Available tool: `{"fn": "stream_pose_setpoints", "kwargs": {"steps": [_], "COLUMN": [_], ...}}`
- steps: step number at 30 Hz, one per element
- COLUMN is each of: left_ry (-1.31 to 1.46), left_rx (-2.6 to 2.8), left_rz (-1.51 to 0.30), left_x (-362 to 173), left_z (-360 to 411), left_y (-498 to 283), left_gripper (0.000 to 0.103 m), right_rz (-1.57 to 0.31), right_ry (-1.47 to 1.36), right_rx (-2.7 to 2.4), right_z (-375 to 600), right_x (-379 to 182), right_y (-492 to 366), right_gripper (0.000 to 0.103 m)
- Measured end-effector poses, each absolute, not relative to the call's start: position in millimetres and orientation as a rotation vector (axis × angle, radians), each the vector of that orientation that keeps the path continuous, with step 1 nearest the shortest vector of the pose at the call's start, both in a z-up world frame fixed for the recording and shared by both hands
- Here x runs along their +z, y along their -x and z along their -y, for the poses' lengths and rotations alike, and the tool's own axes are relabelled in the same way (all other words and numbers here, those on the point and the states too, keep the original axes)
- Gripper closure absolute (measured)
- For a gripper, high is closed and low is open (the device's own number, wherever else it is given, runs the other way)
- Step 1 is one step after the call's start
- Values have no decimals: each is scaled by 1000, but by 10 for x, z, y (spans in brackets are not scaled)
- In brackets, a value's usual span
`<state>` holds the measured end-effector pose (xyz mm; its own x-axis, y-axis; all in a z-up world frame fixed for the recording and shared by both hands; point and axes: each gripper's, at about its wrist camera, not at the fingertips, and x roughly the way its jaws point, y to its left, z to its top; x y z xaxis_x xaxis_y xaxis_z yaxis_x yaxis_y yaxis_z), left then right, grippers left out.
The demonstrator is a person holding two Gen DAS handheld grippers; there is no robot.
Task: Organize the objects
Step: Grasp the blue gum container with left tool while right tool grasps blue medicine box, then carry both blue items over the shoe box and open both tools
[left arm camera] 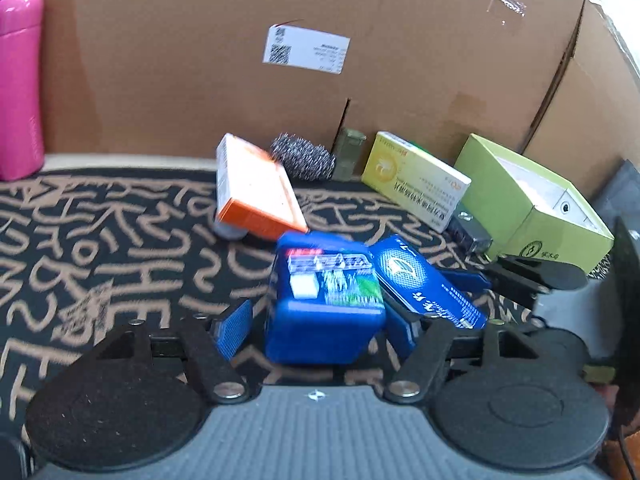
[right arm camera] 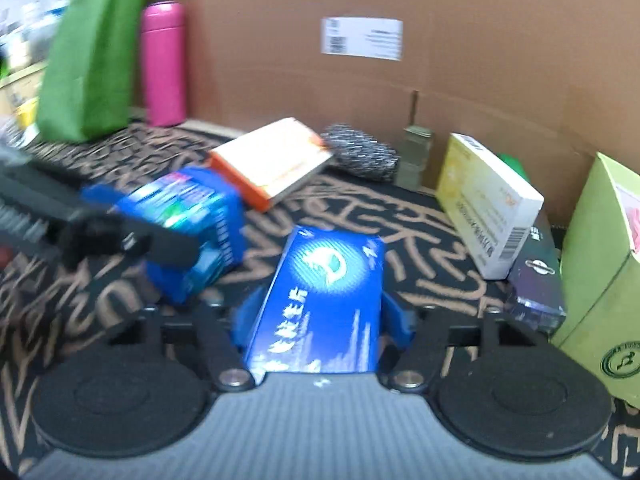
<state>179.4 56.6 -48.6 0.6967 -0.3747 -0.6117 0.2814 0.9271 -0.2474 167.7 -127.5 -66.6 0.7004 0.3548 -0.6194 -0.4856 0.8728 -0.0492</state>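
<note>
- Nearest the left wrist camera, the left gripper (left arm camera: 316, 330) has a blue cube-shaped box (left arm camera: 326, 300) between its blue pads; a gap shows at the left pad (left arm camera: 232, 330), and the right pad sits close beside the box, so the jaws stand apart and do not clamp it.
- Nearest the right wrist camera, the right gripper (right arm camera: 320, 320) has its pads against both sides of a flat blue box (right arm camera: 324, 300), gripping it.
- Both blue boxes lie in front of the big cardboard carton (left arm camera: 280, 60), on a black cloth with tan markings (left arm camera: 100, 240); in the left view the flat blue box (left arm camera: 424, 280) leans against the cube's right side.
- Between the cube and the carton, an orange and white box (left arm camera: 254, 188) sits tilted.
- Against the carton's foot lie a steel wool scrubber (left arm camera: 304, 156) and a small olive-green block (left arm camera: 348, 152).
- Right of these, near the carton's corner, a yellow and white box (left arm camera: 416, 180) leans on a dark flat box (right arm camera: 536, 276), with an open lime-green box (left arm camera: 532, 208) just beside them.
- At the carton's left end stands a pink bottle (left arm camera: 20, 80), upright, with a green bag (right arm camera: 88, 60) beside it in the right view.
- Blur softens the printing on the packages, so the labels cannot be read.
</note>
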Motion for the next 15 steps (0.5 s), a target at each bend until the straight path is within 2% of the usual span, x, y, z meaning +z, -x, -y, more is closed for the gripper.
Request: {"fn": "stream_pose_setpoints", "kwargs": {"steps": [4, 8, 9, 10, 12, 15], "left_ry": [118, 86, 74, 60, 30, -20], "left_rx": [-353, -304, -302, -302, -301, -299], "left_rz": [-687, -644, -645, -654, -680, -670], "left_x": [-462, -455, -471, -491, -552, -578], "left_z": [-530, -407, -370, -337, -281, -221], "left_y": [-1739, -1791, -1825, -1862, -1918, -1896], "left_gripper": [38, 29, 29, 30, 43, 44], "right_rz": [-639, -656, -656, -656, -661, -658], "right_ry": [219, 181, 178, 176, 156, 130], "right_rx": [461, 437, 432, 430, 428, 417], "right_z": [1356, 1414, 1409, 1420, 1457, 1507], "right_x": [-644, -621, -625, -633, -639, -642], "right_y": [-1545, -1582, -1592, -1607, -1630, -1641], "right_gripper": [47, 46, 43, 42, 41, 47]}}
